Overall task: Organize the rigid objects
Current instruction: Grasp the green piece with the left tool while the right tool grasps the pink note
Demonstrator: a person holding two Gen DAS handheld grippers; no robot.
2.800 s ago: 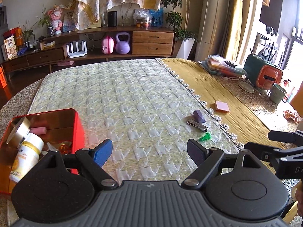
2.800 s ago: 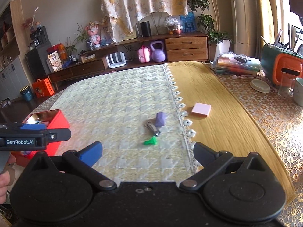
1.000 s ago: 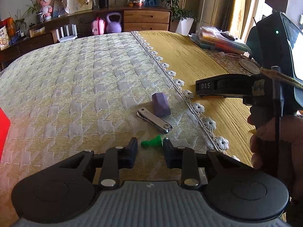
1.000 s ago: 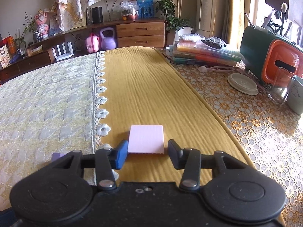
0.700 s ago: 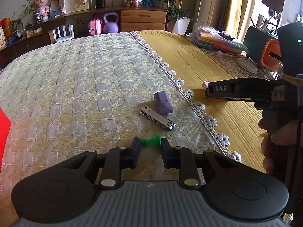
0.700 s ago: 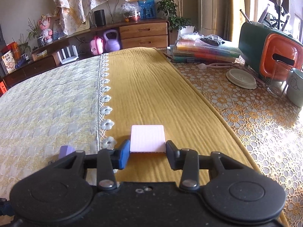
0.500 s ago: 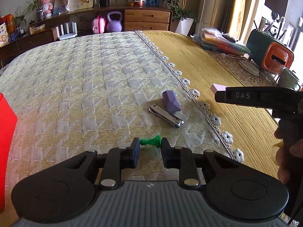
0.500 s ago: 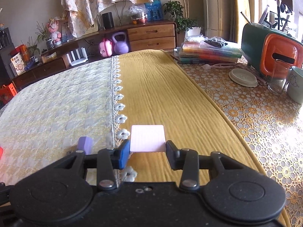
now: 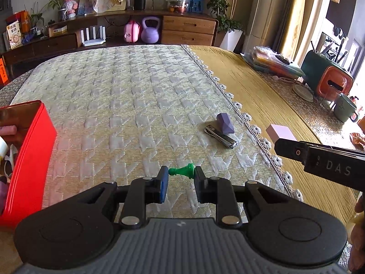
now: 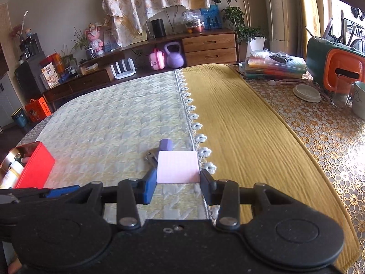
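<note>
Both grippers have lifted their loads off the surface (image 9: 141, 96). Left gripper (image 9: 181, 175) jaws pinch a green pawn (image 9: 182, 171); right gripper (image 10: 178, 180) jaws clamp a pink block (image 10: 178, 166). Red box (image 9: 29, 150) sits left.

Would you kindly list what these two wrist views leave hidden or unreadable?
- Red box contents: left wrist view, cut off by the frame's left edge; right wrist view, blurred.
- Nail clipper: right wrist view, mostly hidden behind the pink block that the right gripper holds.
- Green pawn, held in the left gripper: absent from the right wrist view.
</note>
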